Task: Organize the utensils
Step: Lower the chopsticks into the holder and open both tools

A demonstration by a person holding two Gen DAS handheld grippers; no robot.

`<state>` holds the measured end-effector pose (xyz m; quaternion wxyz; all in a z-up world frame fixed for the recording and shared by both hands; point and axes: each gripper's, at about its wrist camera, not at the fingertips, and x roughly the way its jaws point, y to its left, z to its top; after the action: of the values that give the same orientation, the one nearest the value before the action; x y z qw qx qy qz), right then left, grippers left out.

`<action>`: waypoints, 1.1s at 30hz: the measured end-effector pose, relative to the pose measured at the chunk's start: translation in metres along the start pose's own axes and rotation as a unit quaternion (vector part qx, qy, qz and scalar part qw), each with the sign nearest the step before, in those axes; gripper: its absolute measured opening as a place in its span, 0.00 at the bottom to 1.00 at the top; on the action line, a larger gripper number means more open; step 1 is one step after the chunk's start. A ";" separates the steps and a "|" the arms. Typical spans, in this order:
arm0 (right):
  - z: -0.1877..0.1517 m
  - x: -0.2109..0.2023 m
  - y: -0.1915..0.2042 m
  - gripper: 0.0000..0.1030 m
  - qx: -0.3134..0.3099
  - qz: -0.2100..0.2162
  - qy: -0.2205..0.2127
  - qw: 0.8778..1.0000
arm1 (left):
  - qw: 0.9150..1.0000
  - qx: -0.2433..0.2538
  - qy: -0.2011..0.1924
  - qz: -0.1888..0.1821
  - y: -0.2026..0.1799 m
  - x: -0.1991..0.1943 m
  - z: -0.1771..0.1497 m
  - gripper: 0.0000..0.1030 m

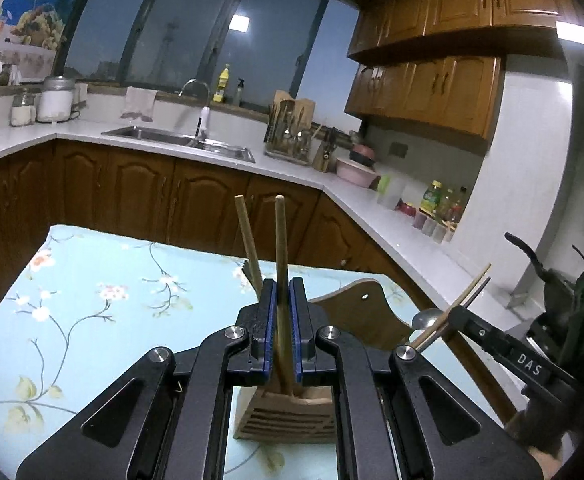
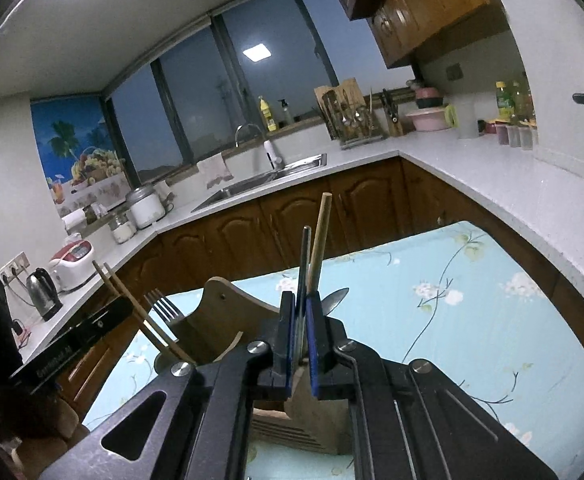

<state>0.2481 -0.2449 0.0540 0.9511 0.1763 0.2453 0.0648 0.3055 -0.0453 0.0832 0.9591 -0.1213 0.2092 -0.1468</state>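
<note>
A wooden utensil holder [image 1: 287, 416] stands on the floral tablecloth [image 1: 91, 300], just below both grippers; it also shows in the right wrist view [image 2: 308, 420]. My left gripper [image 1: 283, 292] is shut on a wooden chopstick [image 1: 280, 248] whose lower end sits in the holder. A second wooden chopstick [image 1: 247, 240] leans beside it. My right gripper [image 2: 300, 300] is shut on a wooden chopstick [image 2: 319, 236] and a dark metal chopstick [image 2: 304, 256]. A fork [image 2: 163, 306] and a spoon [image 2: 334, 300] stand in the holder.
The holder's tall wooden back [image 1: 368, 312] rises behind the grippers. Beyond the table a white counter [image 1: 292, 172] runs along brown cabinets, with a sink [image 1: 179, 138], a utensil rack [image 1: 292, 132], bowls and bottles. A kettle [image 2: 43, 292] and rice cooker [image 2: 73, 258] stand at left.
</note>
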 end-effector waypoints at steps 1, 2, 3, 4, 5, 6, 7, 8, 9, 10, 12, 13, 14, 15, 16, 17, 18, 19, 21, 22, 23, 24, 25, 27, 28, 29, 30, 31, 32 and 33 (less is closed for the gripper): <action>0.001 0.000 0.000 0.06 -0.001 0.000 0.002 1.000 | 1.000 0.000 0.002 0.002 0.001 0.000 0.001 0.06; 0.001 0.001 0.000 0.06 -0.001 -0.001 0.003 1.000 | 1.000 -0.002 0.004 0.002 0.001 0.000 0.002 0.06; 0.001 0.001 0.000 0.06 -0.001 -0.001 0.004 1.000 | 1.000 -0.002 0.005 0.002 0.002 0.001 0.001 0.06; 0.001 0.001 0.000 0.06 0.001 -0.001 0.006 1.000 | 1.000 -0.004 0.007 0.004 0.003 0.001 0.001 0.06; 0.002 0.001 -0.001 0.06 0.003 0.000 0.006 1.000 | 1.000 -0.005 0.008 0.004 0.004 0.002 0.002 0.06; 0.003 0.003 -0.002 0.06 0.004 0.001 0.007 1.000 | 1.000 -0.006 0.010 0.004 0.005 0.002 0.003 0.06; 0.003 0.004 -0.003 0.08 0.006 0.003 0.011 1.000 | 1.000 -0.007 0.012 0.004 0.005 0.002 0.003 0.06; 0.002 0.005 -0.004 0.10 0.009 0.004 0.014 1.000 | 1.000 -0.007 0.014 0.007 0.005 0.002 0.004 0.06; 0.002 0.005 -0.005 0.10 0.013 0.004 0.015 1.000 | 1.000 -0.008 0.017 0.007 0.006 0.004 0.004 0.06; 0.001 0.005 -0.006 0.10 0.014 0.004 0.015 1.000 | 1.000 -0.012 0.021 0.006 0.007 0.004 0.005 0.07; 0.001 0.004 -0.008 0.11 0.019 0.004 0.017 1.000 | 0.999 -0.018 0.027 0.004 0.009 0.004 0.006 0.13; 0.002 0.001 -0.010 0.11 0.026 0.006 0.016 1.000 | 0.999 -0.021 0.026 0.006 0.010 0.001 0.006 0.22; 0.002 -0.002 -0.012 0.16 0.031 0.008 0.014 0.999 | 0.999 -0.023 0.022 0.008 0.011 -0.003 0.006 0.28; 0.003 -0.007 -0.013 0.27 0.035 0.010 0.010 0.999 | 0.999 -0.025 0.018 0.008 0.012 -0.007 0.006 0.34; 0.003 -0.010 -0.013 0.35 0.039 0.012 0.006 0.999 | 1.000 -0.026 0.013 0.008 0.012 -0.013 0.007 0.36; 0.004 -0.017 -0.014 0.47 0.042 0.013 -0.001 0.999 | 1.000 -0.025 0.011 0.009 0.012 -0.018 0.006 0.37; 0.005 -0.023 -0.013 0.50 0.042 0.011 -0.007 0.999 | 1.000 -0.024 0.010 0.011 0.012 -0.021 0.006 0.42; 0.005 -0.029 -0.013 0.51 0.041 0.009 -0.013 0.999 | 1.000 -0.024 0.010 0.016 0.012 -0.026 0.005 0.49; 0.003 -0.041 -0.012 0.65 0.042 0.012 -0.021 0.999 | 0.999 -0.027 0.009 0.019 0.013 -0.034 0.003 0.57; 0.002 -0.046 -0.013 0.69 0.043 0.014 -0.026 0.999 | 0.999 -0.029 0.009 0.022 0.014 -0.040 0.001 0.66; 0.000 -0.053 -0.013 0.76 0.044 0.015 -0.032 0.998 | 0.999 -0.031 0.008 0.028 0.015 -0.045 -0.001 0.70; -0.002 -0.060 -0.013 0.81 0.044 0.017 -0.037 0.998 | 0.999 -0.032 0.006 0.031 0.016 -0.050 -0.003 0.74; -0.005 -0.066 -0.012 0.83 0.044 0.017 -0.039 0.998 | 0.999 -0.033 0.005 0.033 0.017 -0.057 -0.006 0.76; -0.011 -0.076 -0.012 0.90 0.044 0.019 -0.039 0.998 | 0.999 -0.035 0.012 0.038 0.020 -0.066 -0.014 0.84; -0.013 -0.079 -0.011 0.91 0.046 0.018 -0.038 0.998 | 0.998 -0.037 0.020 0.035 0.021 -0.072 -0.019 0.84; -0.018 -0.084 -0.012 0.92 0.047 0.016 -0.036 0.998 | 0.999 -0.039 0.025 0.029 0.023 -0.078 -0.025 0.84; -0.023 -0.088 -0.013 0.92 0.048 0.013 -0.033 0.998 | 0.998 -0.039 0.028 0.028 0.023 -0.083 -0.029 0.85; -0.026 -0.092 -0.014 0.92 0.048 0.011 -0.029 0.998 | 0.998 -0.037 0.033 0.033 0.024 -0.089 -0.036 0.87; -0.032 -0.096 -0.015 0.92 0.049 0.009 -0.025 0.998 | 0.998 -0.036 0.038 0.037 0.025 -0.094 -0.041 0.87; -0.038 -0.100 -0.016 0.92 0.051 0.008 -0.021 0.998 | 0.998 -0.036 0.042 0.037 0.025 -0.098 -0.045 0.87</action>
<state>0.1433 -0.2695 0.0617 0.9451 0.2279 0.2273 0.0565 0.2063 0.0026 0.0721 0.9494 -0.1421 0.2585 -0.1081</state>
